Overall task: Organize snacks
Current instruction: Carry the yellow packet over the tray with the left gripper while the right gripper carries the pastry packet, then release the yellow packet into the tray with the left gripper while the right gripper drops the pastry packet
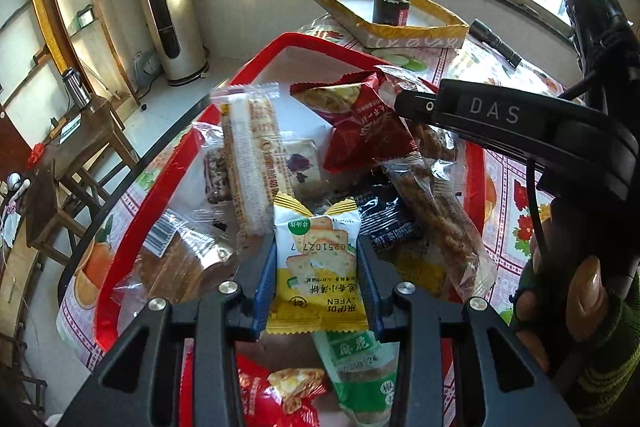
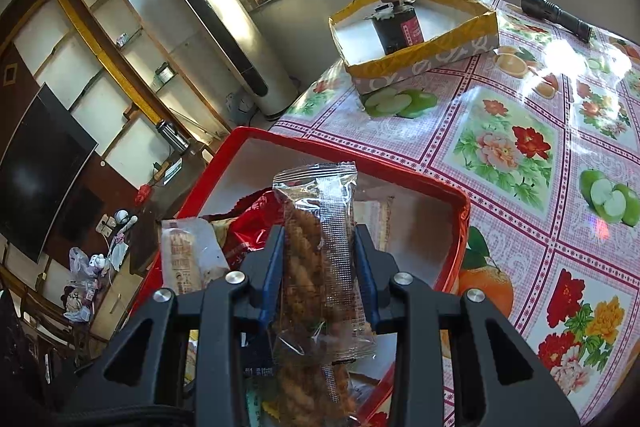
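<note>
A yellow-and-white cracker packet (image 1: 318, 263) is being gripped lengthwise by the left gripper (image 1: 318, 267) above the red tray (image 1: 168, 163), while a clear twisted-snack packet (image 2: 320, 251), long axis pointing forward, is being clamped by the right gripper (image 2: 320, 267).

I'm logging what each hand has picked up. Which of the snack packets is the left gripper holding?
The yellow-and-white cracker packet, clamped between the left gripper jaws above the red tray. The other packets lie loose in the tray.
</note>
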Demonstrator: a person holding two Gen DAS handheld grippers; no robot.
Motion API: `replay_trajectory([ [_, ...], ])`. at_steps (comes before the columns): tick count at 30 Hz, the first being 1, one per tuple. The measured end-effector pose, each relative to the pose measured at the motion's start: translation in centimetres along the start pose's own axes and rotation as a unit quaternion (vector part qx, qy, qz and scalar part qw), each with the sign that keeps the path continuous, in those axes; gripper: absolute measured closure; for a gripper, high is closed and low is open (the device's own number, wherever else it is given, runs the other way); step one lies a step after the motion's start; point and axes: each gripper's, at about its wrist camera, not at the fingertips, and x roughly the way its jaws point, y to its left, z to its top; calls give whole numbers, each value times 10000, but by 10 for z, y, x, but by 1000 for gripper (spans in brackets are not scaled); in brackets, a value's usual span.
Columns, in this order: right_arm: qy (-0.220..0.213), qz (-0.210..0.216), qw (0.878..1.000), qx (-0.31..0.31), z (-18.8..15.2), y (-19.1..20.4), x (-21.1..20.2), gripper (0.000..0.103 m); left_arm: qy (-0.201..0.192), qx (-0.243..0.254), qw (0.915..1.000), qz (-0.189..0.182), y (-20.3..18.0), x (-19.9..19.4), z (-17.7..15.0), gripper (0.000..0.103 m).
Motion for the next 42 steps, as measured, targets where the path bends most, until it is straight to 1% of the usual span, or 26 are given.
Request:
replay_trajectory([
  [7,93,-29,10000,7,3,-4,10,67,-101,59,9999,24,-5,4,5,66],
  [11,79,-47,9999,-93,3,-2,11,67,-149,74,9999,32,-5,6,6,66],
  [21,74,-52,9999,-97,4,-5,12,67,-142,147,9998,71,-10,7,9,66],
  [26,81,-69,9999,-49,4,-6,11,65,-126,161,9998,60,-11,8,10,65],
  [32,86,-136,9999,-58,4,-4,11,64,-93,102,9999,9,-9,10,10,59],
  [33,83,-145,9998,-47,4,-3,10,64,-83,96,9999,13,-9,10,10,54],
  [35,32,-152,9999,-34,4,-3,6,63,-84,88,9999,13,-7,8,9,53],
  [38,-36,-130,9999,-46,5,-2,-2,60,-123,72,9999,8,-7,2,7,52],
  [41,-126,-76,9998,-121,5,2,-12,55,-215,81,9997,-31,-7,-8,5,48],
  [42,-140,-65,9997,-167,5,3,-15,54,-244,89,9997,-38,-7,-11,4,45],
])
